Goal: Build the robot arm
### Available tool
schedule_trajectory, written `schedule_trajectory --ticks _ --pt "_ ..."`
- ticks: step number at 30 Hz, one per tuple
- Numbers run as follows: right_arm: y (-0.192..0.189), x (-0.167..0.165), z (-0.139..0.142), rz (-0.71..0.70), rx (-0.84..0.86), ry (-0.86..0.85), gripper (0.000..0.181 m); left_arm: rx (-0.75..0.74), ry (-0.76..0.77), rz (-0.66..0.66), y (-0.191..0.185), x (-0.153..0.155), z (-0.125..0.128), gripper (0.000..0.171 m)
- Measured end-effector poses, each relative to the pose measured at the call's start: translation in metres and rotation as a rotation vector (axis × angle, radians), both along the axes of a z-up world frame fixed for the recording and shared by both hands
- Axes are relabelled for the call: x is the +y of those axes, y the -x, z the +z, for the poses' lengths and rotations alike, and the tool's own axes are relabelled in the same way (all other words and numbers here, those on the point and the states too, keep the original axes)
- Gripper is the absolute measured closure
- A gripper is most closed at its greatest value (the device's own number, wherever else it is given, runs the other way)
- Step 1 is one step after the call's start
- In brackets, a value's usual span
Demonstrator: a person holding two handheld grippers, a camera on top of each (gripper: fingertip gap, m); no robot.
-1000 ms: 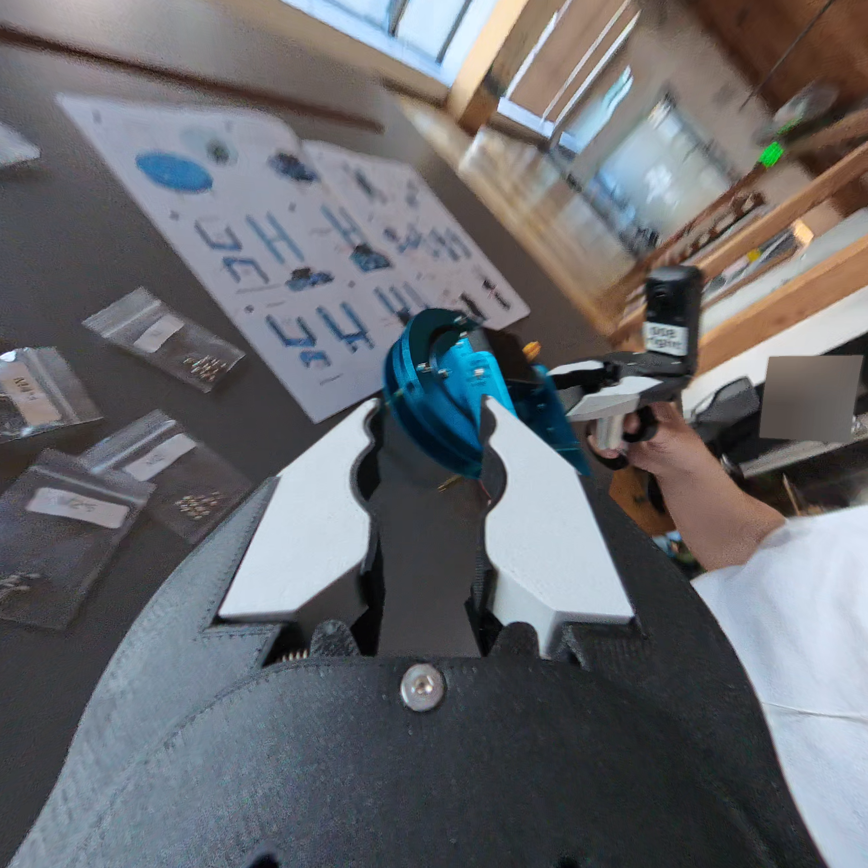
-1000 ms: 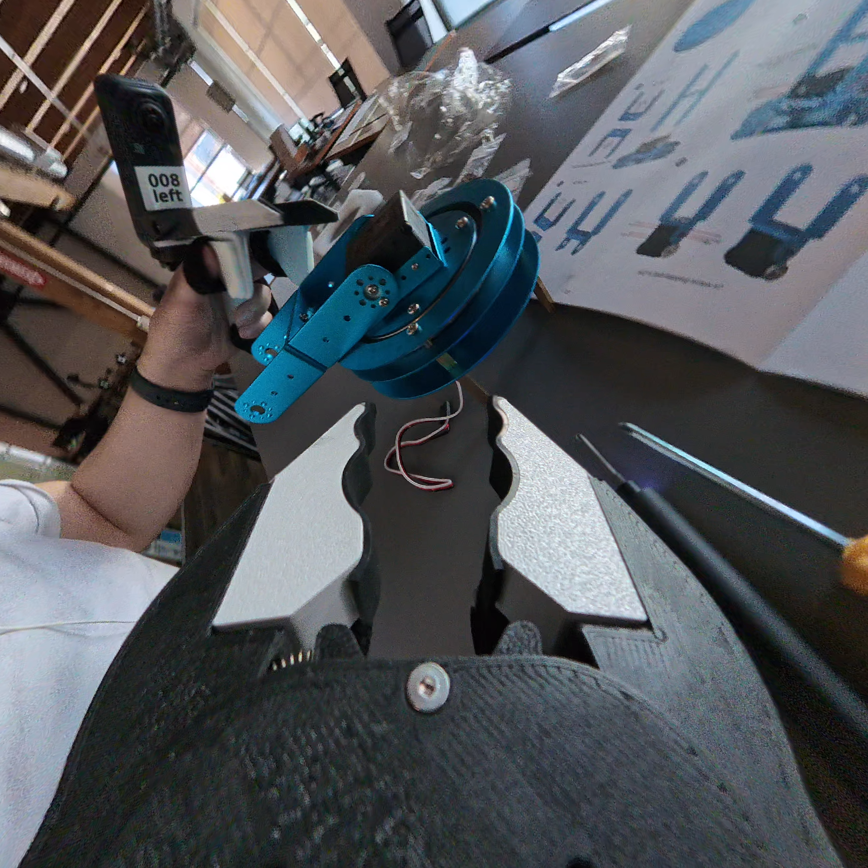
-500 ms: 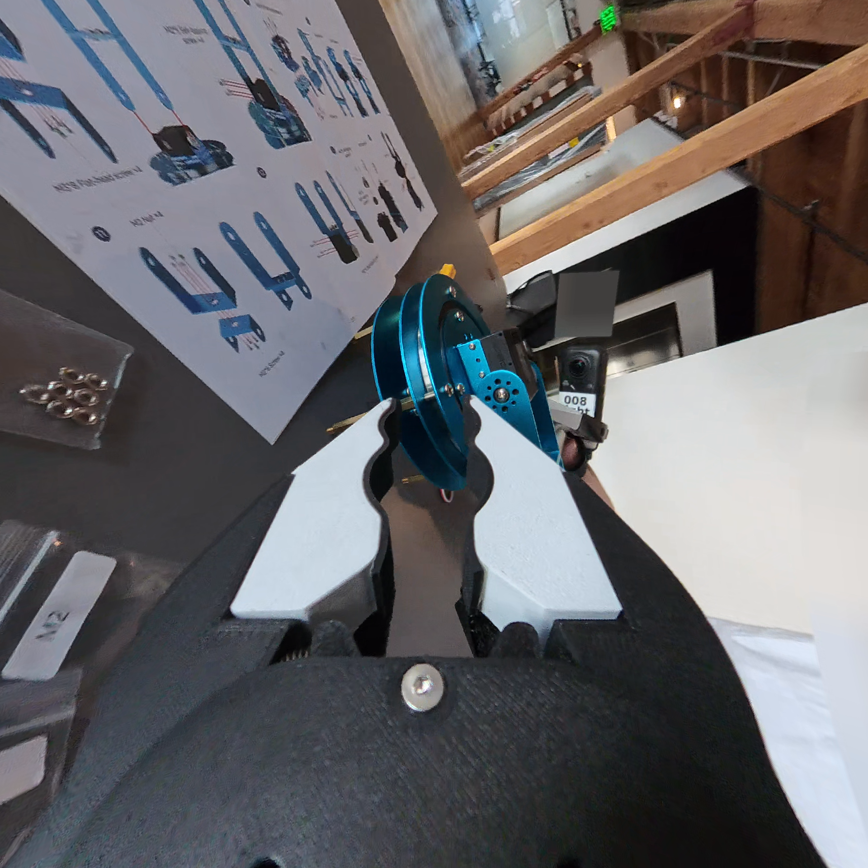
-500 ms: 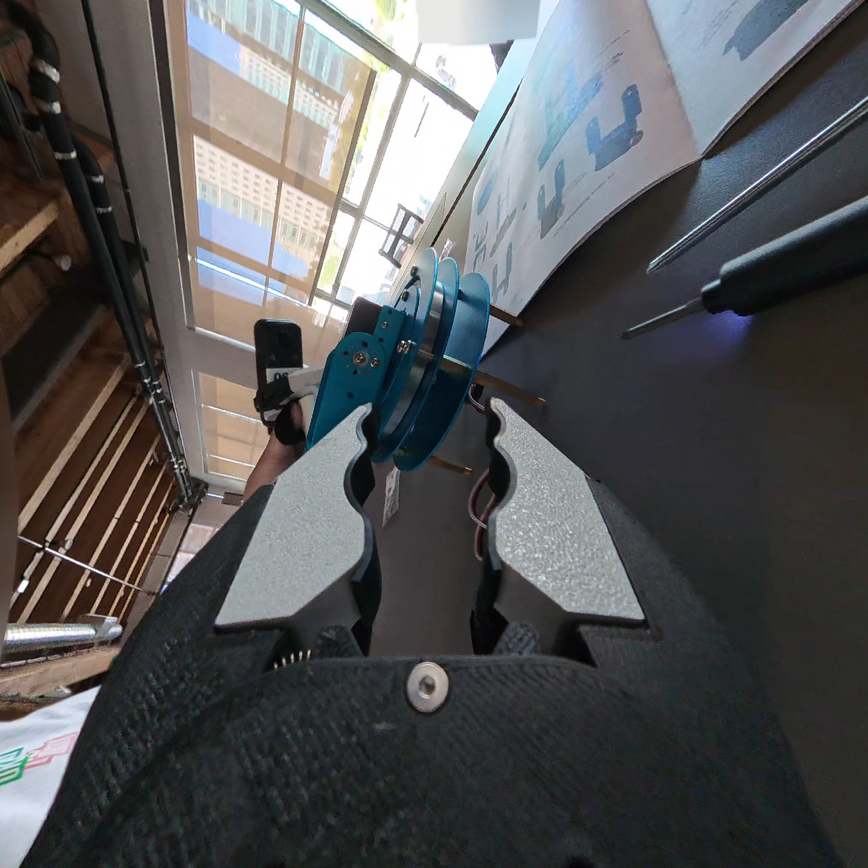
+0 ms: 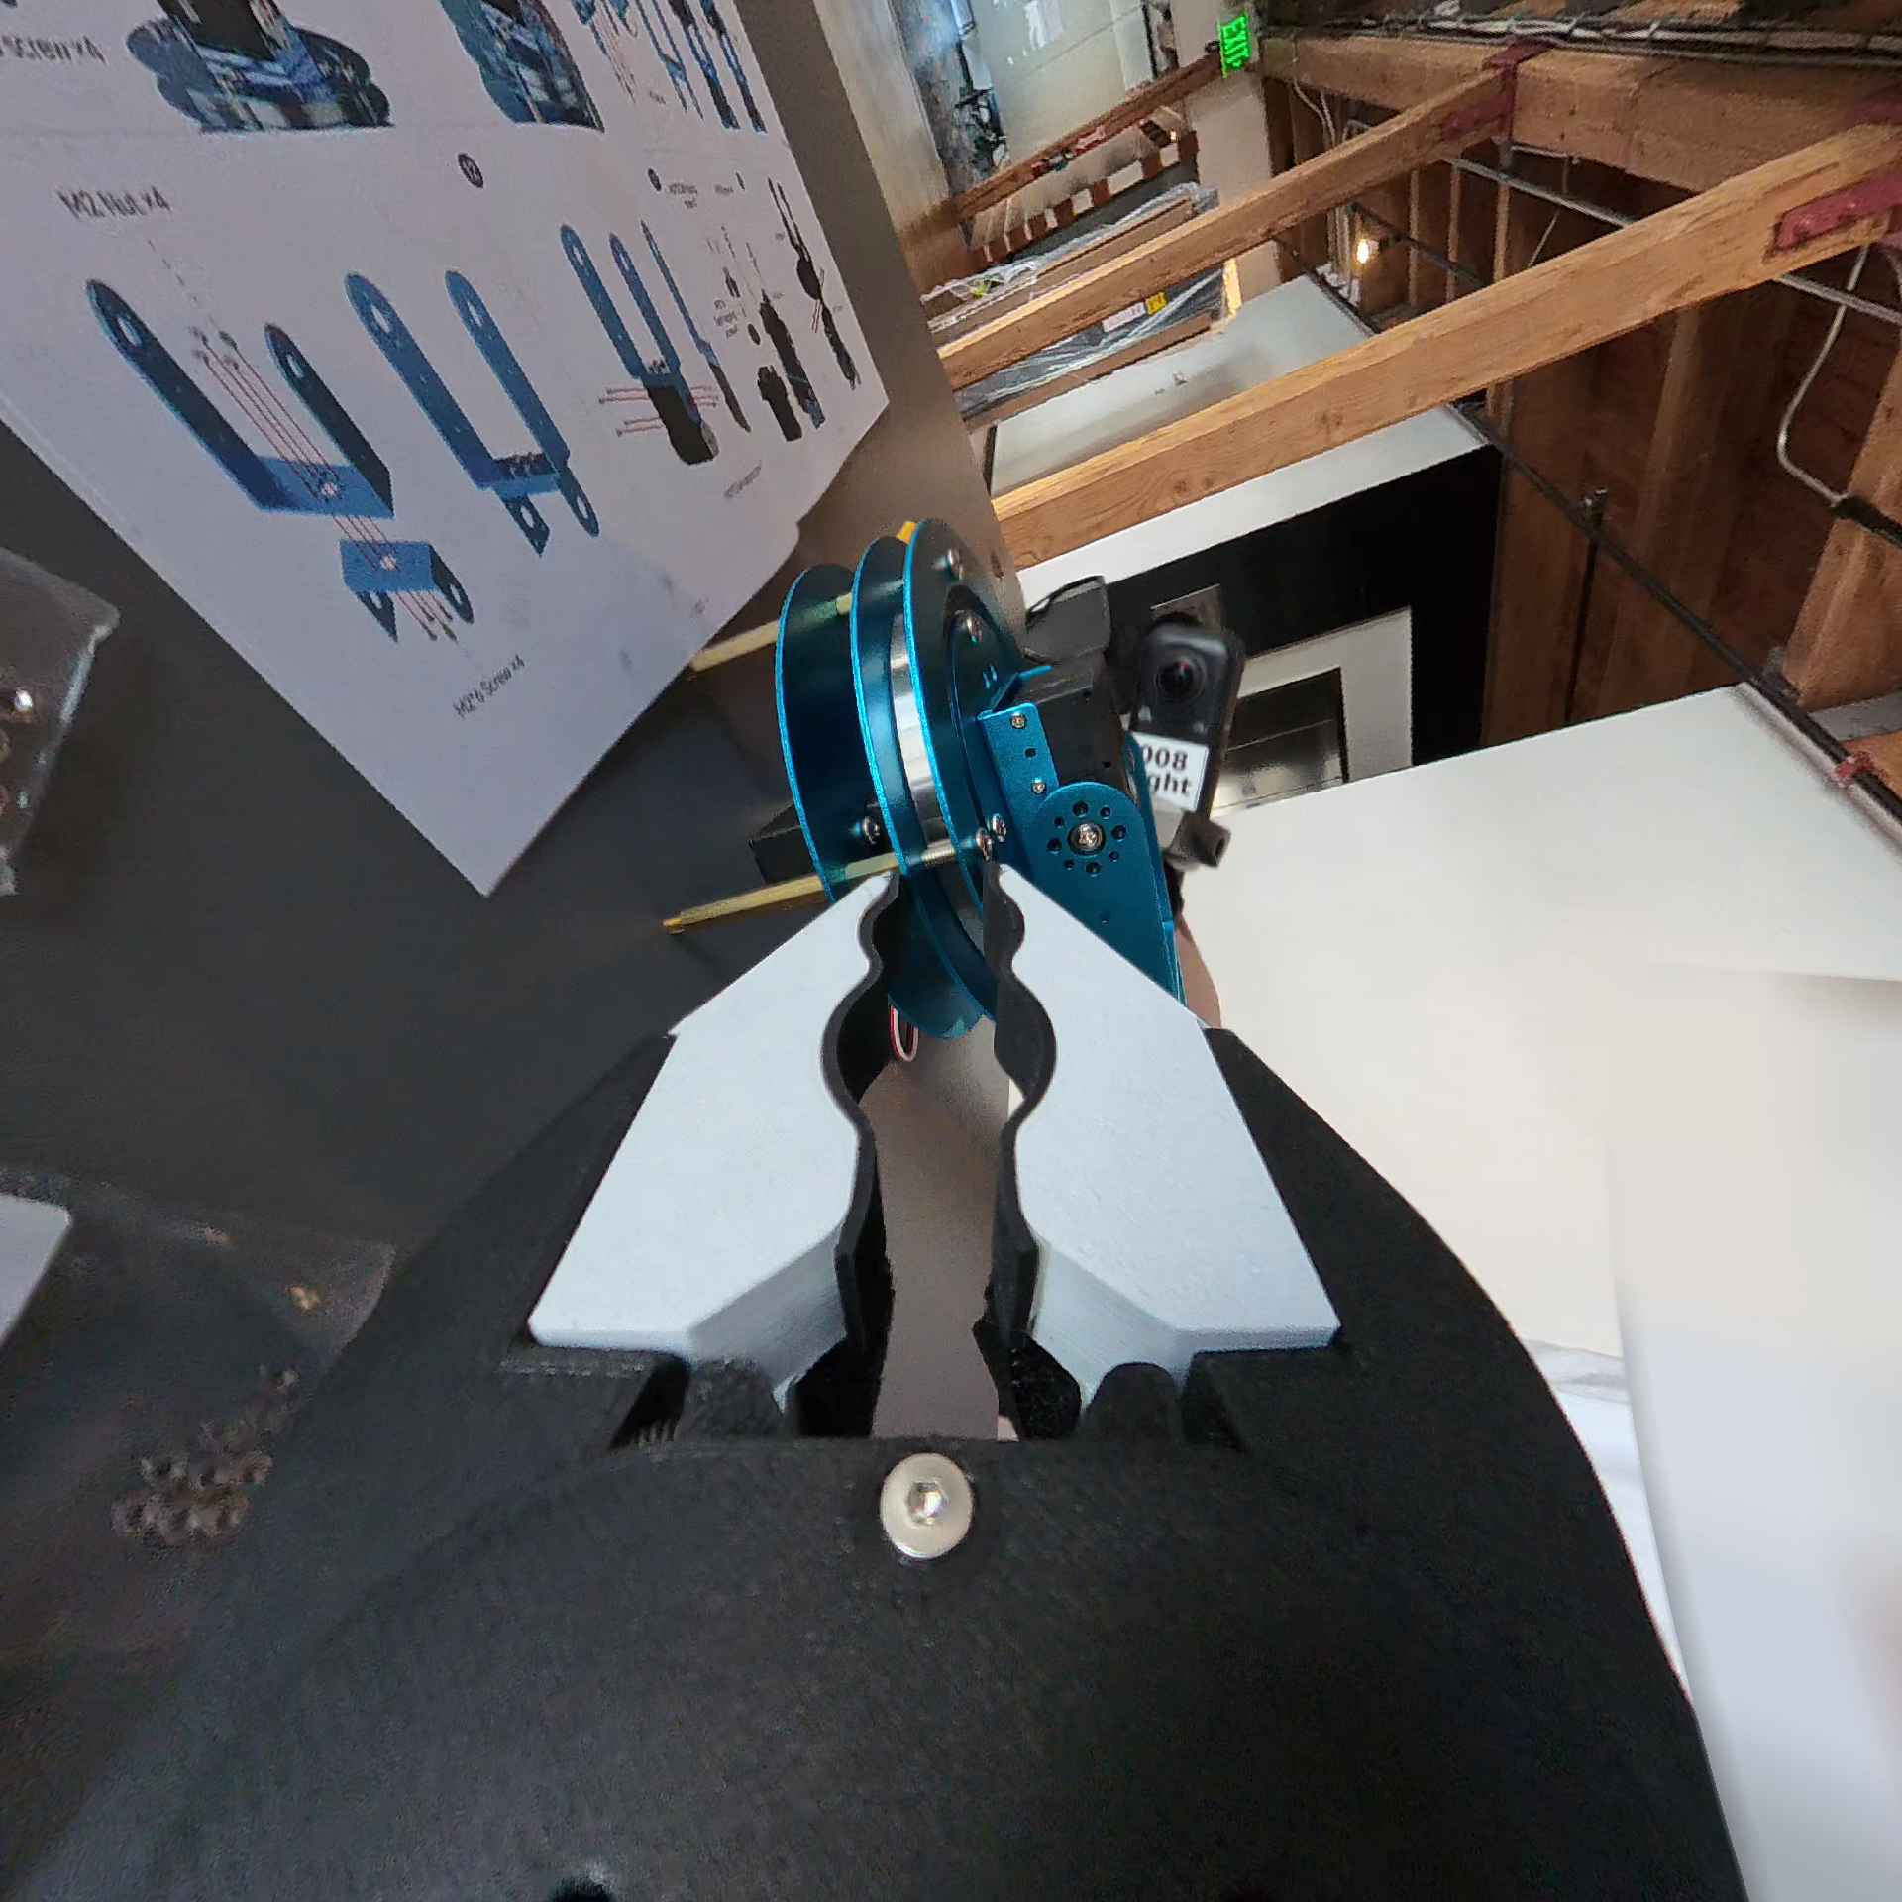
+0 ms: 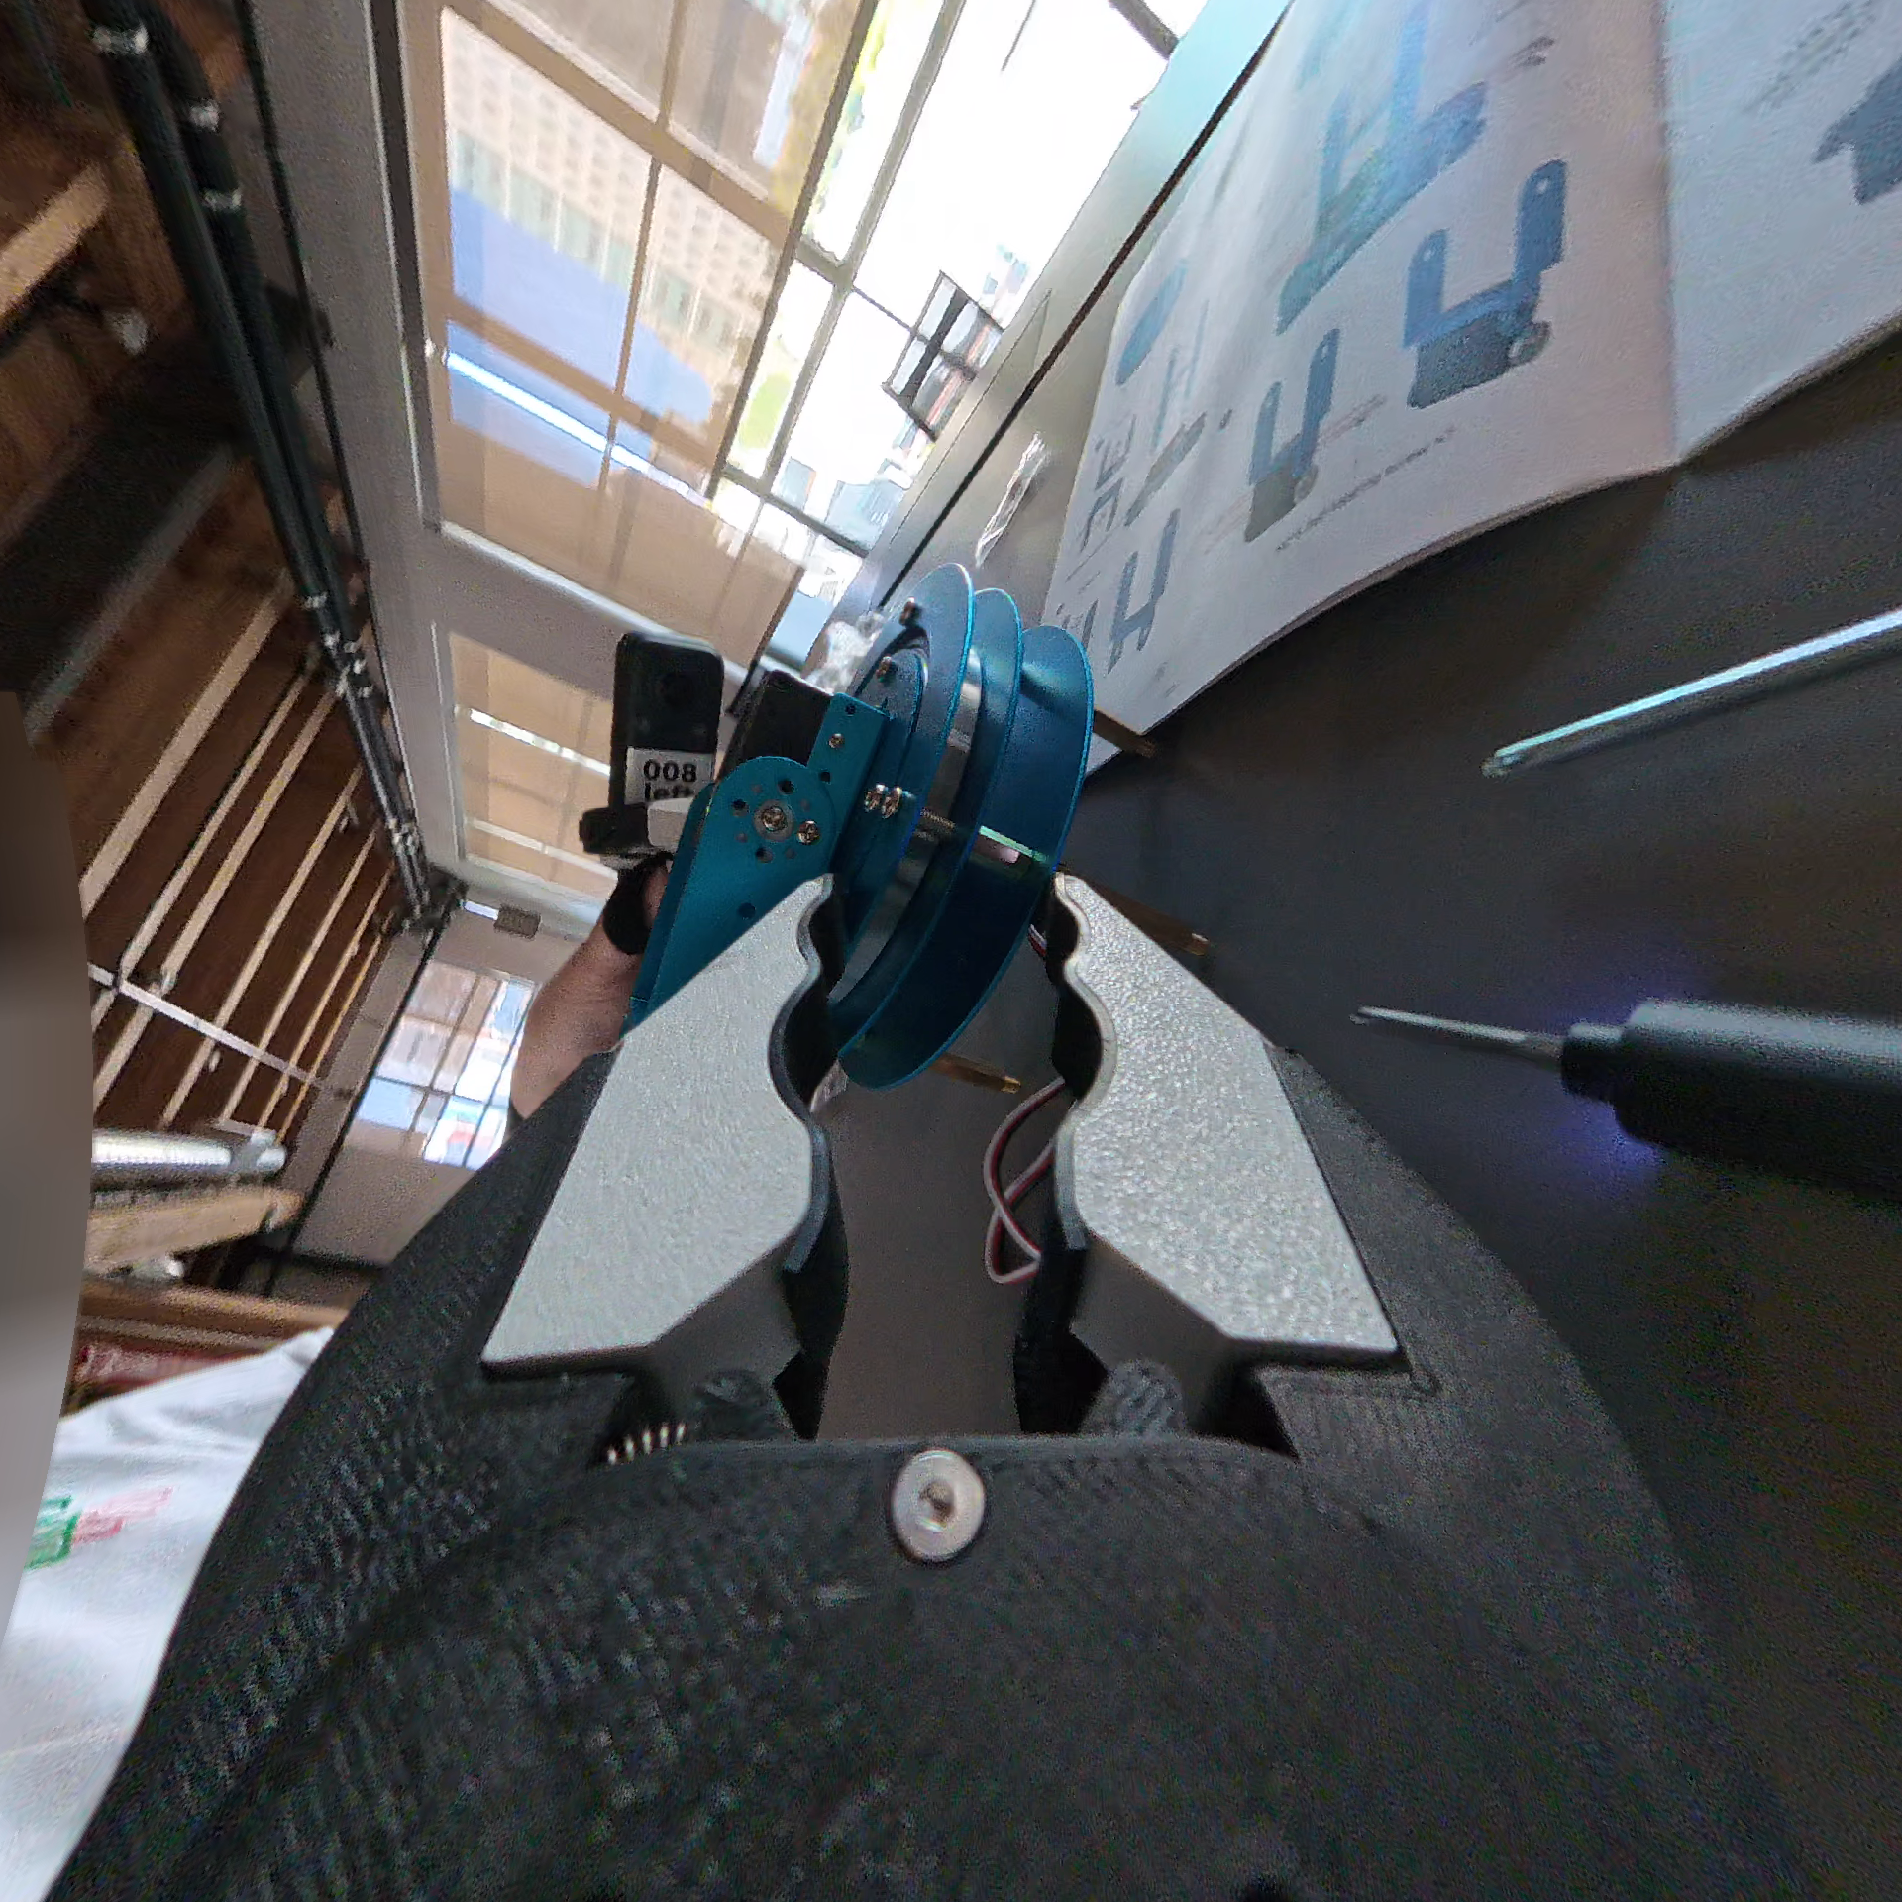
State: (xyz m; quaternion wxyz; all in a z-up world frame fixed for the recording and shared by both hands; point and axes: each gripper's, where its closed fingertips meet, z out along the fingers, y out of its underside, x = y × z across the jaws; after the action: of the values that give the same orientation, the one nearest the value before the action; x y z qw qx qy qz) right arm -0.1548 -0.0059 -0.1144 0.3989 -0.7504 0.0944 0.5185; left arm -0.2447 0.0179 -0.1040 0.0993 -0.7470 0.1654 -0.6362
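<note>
My left tool [image 5: 935, 906] is clamped on the rim of the blue disc assembly [image 5: 906, 762], held up off the tabletop [image 5: 257, 926]. My right tool [image 6: 937, 911] stands spread around the same assembly [image 6: 957, 782], fingers astride the discs; I cannot tell if either touches.

Risks, as I judge them: one narrow rim grip, so the piece could pivot or slip. The red and white wire [image 6: 1014, 1184] loops between my right fingers and could get pinched. The brass standoffs [image 5: 741, 911] stick out and could snag.

Surface: dark, matte. A printed assembly sheet [image 5: 432, 309] lies on it, a black-handled screwdriver [image 6: 1698, 1091] and a bare metal shaft [image 6: 1698, 700] near. Room: timber beams, big windows.
</note>
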Motion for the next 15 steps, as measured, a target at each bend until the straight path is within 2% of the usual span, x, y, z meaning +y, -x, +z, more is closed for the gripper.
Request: schedule_trajectory --ticks 4,7,9,12,15 --pt "-0.001 -0.005 0.003 0.184 0.007 -0.045 0.142 0.03 -0.001 0.057 0.005 -0.014 0.0 0.159" --pt "-0.028 -0.029 0.019 0.317 -0.063 -0.181 0.15 0.012 0.005 0.162 0.009 -0.02 0.0 0.159" --pt "-0.065 -0.039 0.021 0.311 -0.27 -0.314 0.149 -0.007 0.018 0.244 0.011 -0.024 0.0 0.159" --pt "-0.122 -0.037 0.005 0.305 -0.701 -0.478 0.141 -0.022 0.024 0.382 0.015 -0.032 0.0 0.159" --pt "-0.142 -0.028 -0.013 0.441 -0.877 -0.55 0.14 -0.022 0.007 0.518 0.019 -0.044 0.0 0.159"
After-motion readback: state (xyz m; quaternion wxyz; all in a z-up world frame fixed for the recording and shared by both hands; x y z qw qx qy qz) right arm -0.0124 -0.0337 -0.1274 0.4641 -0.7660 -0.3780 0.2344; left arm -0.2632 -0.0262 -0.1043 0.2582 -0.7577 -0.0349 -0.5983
